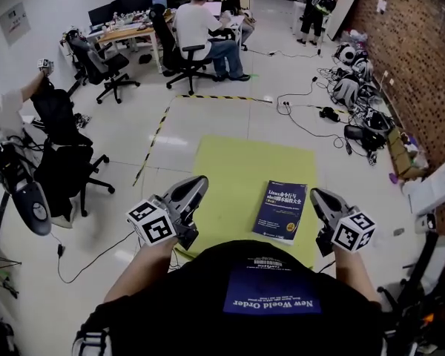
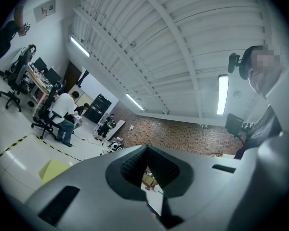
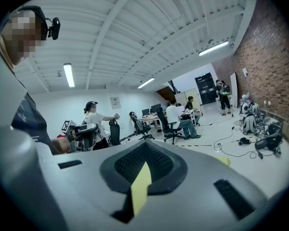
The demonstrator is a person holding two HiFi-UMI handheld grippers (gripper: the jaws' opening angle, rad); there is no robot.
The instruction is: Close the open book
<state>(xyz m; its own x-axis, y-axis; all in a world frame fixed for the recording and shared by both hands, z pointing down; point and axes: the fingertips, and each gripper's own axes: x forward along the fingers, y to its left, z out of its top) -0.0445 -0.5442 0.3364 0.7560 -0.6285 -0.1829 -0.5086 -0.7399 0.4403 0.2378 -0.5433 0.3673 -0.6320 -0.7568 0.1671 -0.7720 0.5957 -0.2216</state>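
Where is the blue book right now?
In the head view the blue book lies closed on the yellow mat, right of centre, nearer the right tool than the left tool.

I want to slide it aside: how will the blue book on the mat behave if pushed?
The book lies flat and closed, so it would probably slide as one stiff block, not tip or roll. The yellow mat under it may drag or shift along.
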